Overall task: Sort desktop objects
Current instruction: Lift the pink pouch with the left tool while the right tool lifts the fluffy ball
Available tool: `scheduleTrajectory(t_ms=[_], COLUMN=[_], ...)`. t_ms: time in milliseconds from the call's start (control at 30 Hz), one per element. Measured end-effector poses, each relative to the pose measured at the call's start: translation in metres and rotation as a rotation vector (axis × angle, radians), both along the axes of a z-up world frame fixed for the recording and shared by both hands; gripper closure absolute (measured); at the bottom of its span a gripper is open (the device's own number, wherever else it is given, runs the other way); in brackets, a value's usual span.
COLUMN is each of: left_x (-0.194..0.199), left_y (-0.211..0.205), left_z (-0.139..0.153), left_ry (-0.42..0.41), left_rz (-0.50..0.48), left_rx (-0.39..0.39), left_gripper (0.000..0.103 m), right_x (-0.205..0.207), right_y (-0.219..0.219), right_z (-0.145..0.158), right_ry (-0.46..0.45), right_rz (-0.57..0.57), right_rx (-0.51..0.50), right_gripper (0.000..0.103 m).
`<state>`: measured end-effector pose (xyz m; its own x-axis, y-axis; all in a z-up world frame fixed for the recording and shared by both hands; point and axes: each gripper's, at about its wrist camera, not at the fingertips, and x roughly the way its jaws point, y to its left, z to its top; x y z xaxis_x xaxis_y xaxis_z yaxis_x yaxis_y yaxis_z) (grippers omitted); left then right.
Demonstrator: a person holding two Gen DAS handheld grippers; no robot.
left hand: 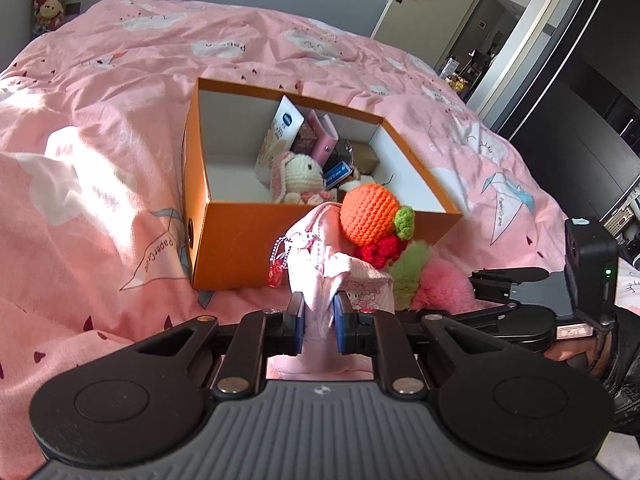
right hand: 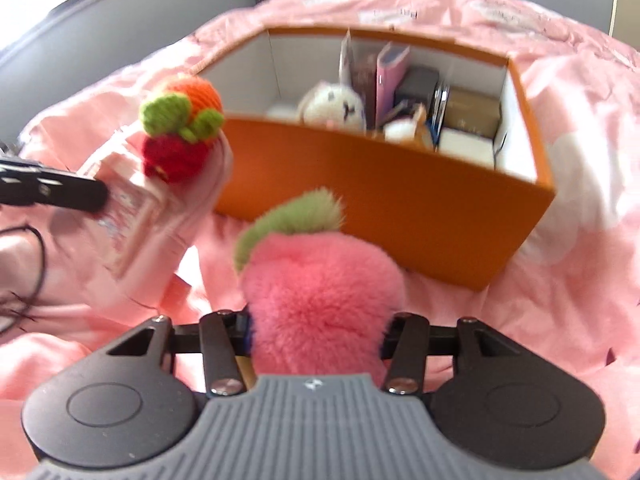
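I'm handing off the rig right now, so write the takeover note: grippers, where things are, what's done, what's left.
Left gripper: shut on the pale pink fabric pouch, which carries a crocheted orange-and-red fruit charm, held in front of the box.
Right gripper: fluffy pink strawberry plush sits between its jaws; contact is hidden by fur.
Orange cardboard box on the pink bedspread already holds a crocheted bunny and small packages.
Left: put pouch and plush in the box.

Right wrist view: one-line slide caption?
Right claw closed around a fluffy pink plush, facing the open orange box of small items on the pink bedspread.
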<state>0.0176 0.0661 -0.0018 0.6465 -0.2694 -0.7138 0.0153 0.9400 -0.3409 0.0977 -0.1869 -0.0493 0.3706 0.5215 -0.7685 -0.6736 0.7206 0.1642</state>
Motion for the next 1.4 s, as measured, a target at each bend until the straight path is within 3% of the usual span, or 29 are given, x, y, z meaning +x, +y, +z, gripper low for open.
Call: scheduleTrajectory(t_ms=[400, 633, 867, 1000, 1167, 1400], left_x=[0.006, 0.024, 0.049, 0.073, 0.104, 0.133], left_y=[0.000, 0.012, 0.031, 0.035, 0.035, 0.018], left_z=[0.045, 0.069, 0.088, 0.083, 0.050, 0.011], left_ry=[-0.131, -0.203, -0.244, -0.205, -0.066, 0.113], left_rz=[0.018, 0.087, 0.144, 0.137, 0.130, 0.112], left_rx=[-0.001, 0.038, 0.112, 0.125, 0.106, 0.218], left_gripper=[0.086, 0.086, 0.086, 0.086, 0.086, 0.086], right_x=[0.013, 0.034, 0.068, 0.090, 0.111, 0.122], right_y=[0.010, 0.033, 0.052, 0.058, 0.067, 0.067], right_z=[0.080, 0.105, 0.120, 0.122, 0.112, 0.090], right_ry=[-0.108, -0.194, -0.197, -0.183, -0.166, -0.114], right_rz=[0.039, 0.059, 0.033, -0.004, -0.022, -0.038], right_rx=[0.190, 0.214, 0.250, 0.262, 0.247, 0.212], right_gripper=[0.051, 0.051, 0.051, 0.051, 0.051, 0.051])
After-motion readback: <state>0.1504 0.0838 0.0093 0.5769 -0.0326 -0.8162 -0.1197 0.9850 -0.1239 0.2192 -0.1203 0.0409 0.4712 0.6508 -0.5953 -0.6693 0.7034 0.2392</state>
